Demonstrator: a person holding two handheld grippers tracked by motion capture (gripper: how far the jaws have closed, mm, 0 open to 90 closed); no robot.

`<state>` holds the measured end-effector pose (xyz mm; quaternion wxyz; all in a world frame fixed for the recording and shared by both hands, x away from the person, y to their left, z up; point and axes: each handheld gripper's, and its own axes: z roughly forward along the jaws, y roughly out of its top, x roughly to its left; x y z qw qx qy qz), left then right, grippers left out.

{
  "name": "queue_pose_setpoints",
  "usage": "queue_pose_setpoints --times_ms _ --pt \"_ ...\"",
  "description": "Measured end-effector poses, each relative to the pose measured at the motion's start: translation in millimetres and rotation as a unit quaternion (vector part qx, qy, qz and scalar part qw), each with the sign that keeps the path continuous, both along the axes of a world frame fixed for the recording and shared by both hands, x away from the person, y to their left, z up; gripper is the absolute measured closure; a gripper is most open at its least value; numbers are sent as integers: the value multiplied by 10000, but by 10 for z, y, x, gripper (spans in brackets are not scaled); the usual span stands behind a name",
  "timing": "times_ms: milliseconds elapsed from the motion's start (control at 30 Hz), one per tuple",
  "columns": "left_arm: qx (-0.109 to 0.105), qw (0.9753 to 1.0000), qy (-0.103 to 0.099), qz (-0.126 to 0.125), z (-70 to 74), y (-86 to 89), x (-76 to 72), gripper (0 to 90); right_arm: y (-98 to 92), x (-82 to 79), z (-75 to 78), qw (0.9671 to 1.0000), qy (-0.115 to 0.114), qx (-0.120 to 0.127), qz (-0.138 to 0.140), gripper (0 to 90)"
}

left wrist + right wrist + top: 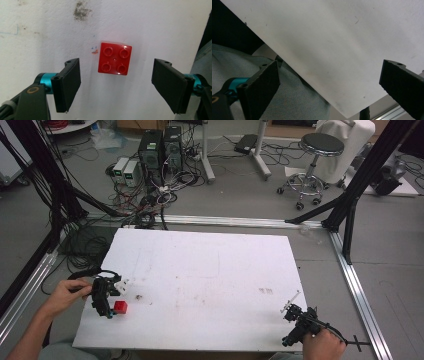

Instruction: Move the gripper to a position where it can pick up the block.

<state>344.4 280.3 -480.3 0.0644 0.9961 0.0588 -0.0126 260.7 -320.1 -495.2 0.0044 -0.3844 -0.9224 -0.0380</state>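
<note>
A small red brick (120, 307) with four studs lies on the white table (210, 270) near its front left corner. My left gripper (111, 312) hangs right beside it, open. In the left gripper view the red brick (115, 58) sits flat on the table just ahead of the gap between the two wide-apart black pads (68, 82). My right gripper (291, 312) is at the table's front right corner, open with nothing between its pads (263, 86). It looks down over the table's corner (332, 55).
A dark smudge (81, 11) marks the table beyond the brick. Grey trousers (294, 100) show under the table's edge in the right gripper view. Behind the table lie tangled cables, computer towers (161, 147) and a stool (315, 155). Black frame posts (360, 180) stand at both sides.
</note>
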Motion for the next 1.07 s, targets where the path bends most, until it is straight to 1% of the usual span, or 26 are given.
queue_pose_setpoints --times_ms 100,133,200,233,300,333,367,433,567,700,733,867,1067 --pt "17 10000 14 -53 -23 0 9 239 9 2 -8 10000 20 -7 4 23" --pt "-11 10000 6 -60 -30 1 2 239 11 4 -7 10000 26 -24 10 23" --pt "-9 9999 51 -112 -39 -4 6 238 10 7 -12 10000 25 -3 38 23" --pt "-9 9999 23 -150 -48 -11 6 239 11 8 -12 10000 29 -8 39 23" --pt "-1 9998 30 -173 -66 -23 11 238 13 8 -12 10000 47 -16 30 23" --pt "28 9998 2 -216 -74 -29 13 239 13 8 -13 10000 48 -16 32 23" --pt "55 9997 14 -242 -86 -36 19 238 10 8 -13 10000 49 -20 31 23" --pt "129 9996 -46 -240 -122 -54 20 239 9 3 -17 10000 43 -11 5 23" --pt "220 9989 -37 -412 -181 -80 12 239 3 -1 -14 10000 39 -12 -18 23" --pt "293 9983 -44 -504 -247 -100 -23 241 4 2 -23 10000 54 -9 -11 23" --pt "314 9983 -20 -497 -258 -103 -25 241 6 4 -24 10000 65 -17 2 23" --pt "325 9980 -64 -536 -276 -112 -27 241 15 7 -24 10000 75 -29 -1 23" --pt "359 9979 -75 -528 -280 -117 -25 241 17 8 -26 10000 89 -26 15 23"
